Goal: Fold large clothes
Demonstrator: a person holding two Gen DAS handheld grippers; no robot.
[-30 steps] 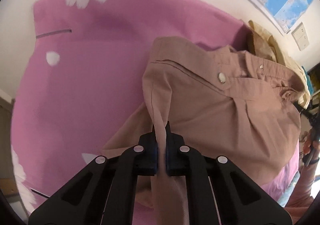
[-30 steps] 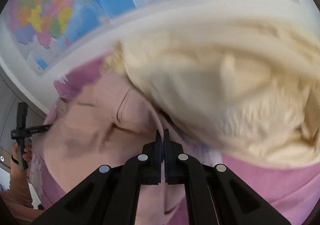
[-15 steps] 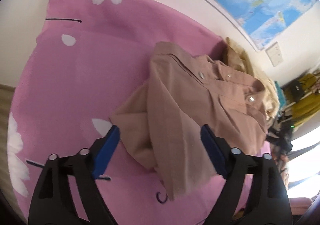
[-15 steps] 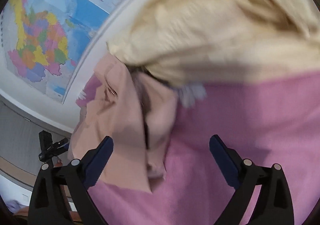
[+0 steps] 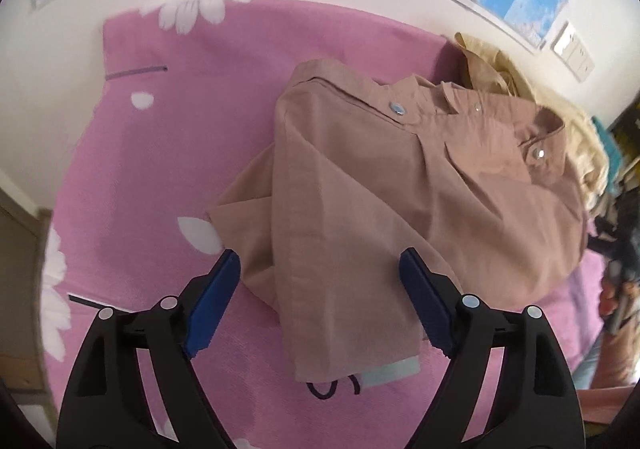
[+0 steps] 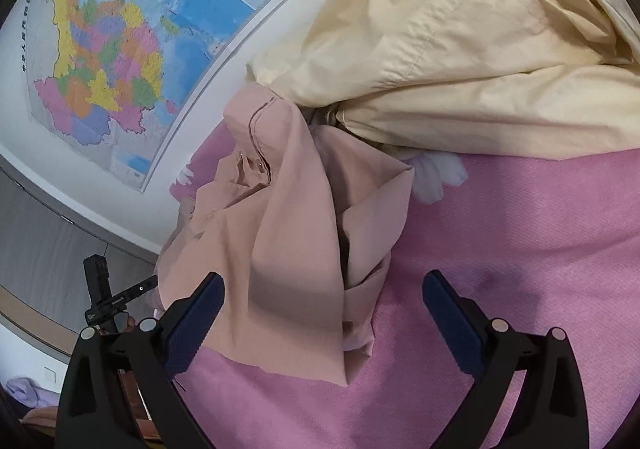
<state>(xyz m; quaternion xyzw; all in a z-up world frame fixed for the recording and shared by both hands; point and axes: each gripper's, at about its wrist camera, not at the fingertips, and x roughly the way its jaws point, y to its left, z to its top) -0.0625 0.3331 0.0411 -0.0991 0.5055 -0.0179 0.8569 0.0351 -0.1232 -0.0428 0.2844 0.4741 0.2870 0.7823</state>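
Both the left hand-held gripper [image 5: 320,273] and right hand-held gripper [image 6: 324,297] hung spread, empty, above the half-folded shirt [image 5: 400,185] on the bed [image 5: 168,153]; likely next: regrip an edge

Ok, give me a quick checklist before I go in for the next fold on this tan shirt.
1. Left gripper open and holding nothing: ok.
2. Right gripper open and holding nothing: ok.
3. Tan shirt resting on the pink sheet: ok.
4. Shirt lying smooth and flat: not ok, its edges are bunched and overlapping.
5. Shirt apart from the cream garment: not ok, that one overlaps its far edge.
6. Sleeves tucked in: cannot tell.
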